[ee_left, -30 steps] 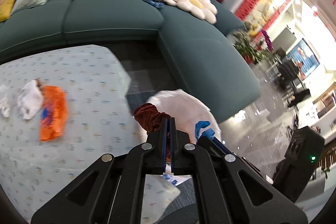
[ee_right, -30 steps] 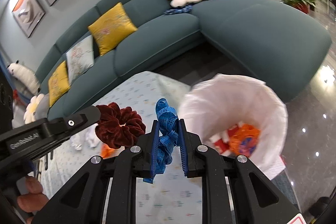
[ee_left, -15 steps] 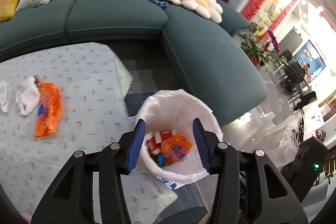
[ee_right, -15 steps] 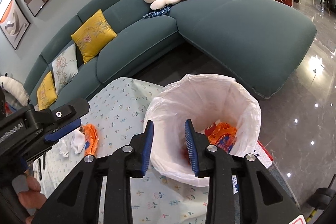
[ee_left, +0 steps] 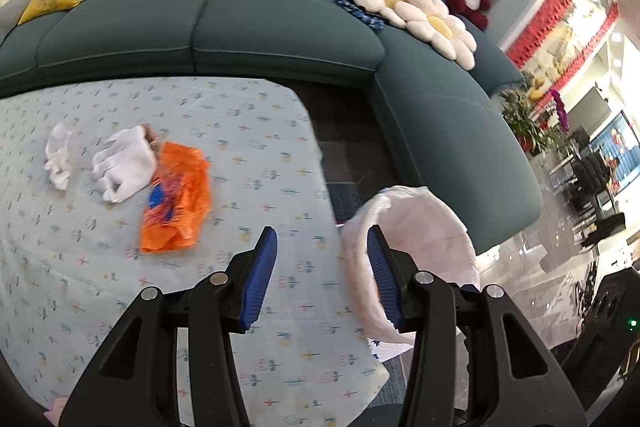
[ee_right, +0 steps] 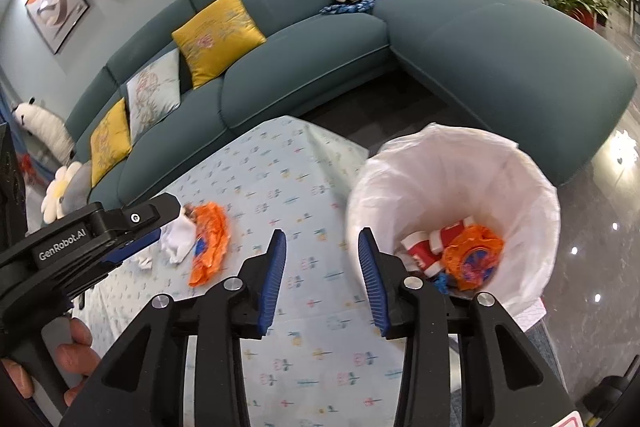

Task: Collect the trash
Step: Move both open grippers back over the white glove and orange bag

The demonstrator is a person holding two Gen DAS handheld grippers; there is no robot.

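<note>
The left gripper (ee_left: 322,267) and right gripper (ee_right: 322,267), both half-open and empty, could snag the loose tablecloth (ee_left: 256,131) when pinching the thin orange wrapper (ee_left: 176,199).

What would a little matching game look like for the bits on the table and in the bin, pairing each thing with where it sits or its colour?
Things:
1. orange wrapper
2. white glove
3. red-and-white carton
4. flower cushions

Places:
A. on the teal sofa
B. inside the white-lined bin
C. on the tablecloth, nearer the bin
D. on the tablecloth, just left of the wrapper

Pairs: 1-C, 2-D, 3-B, 4-A
</note>
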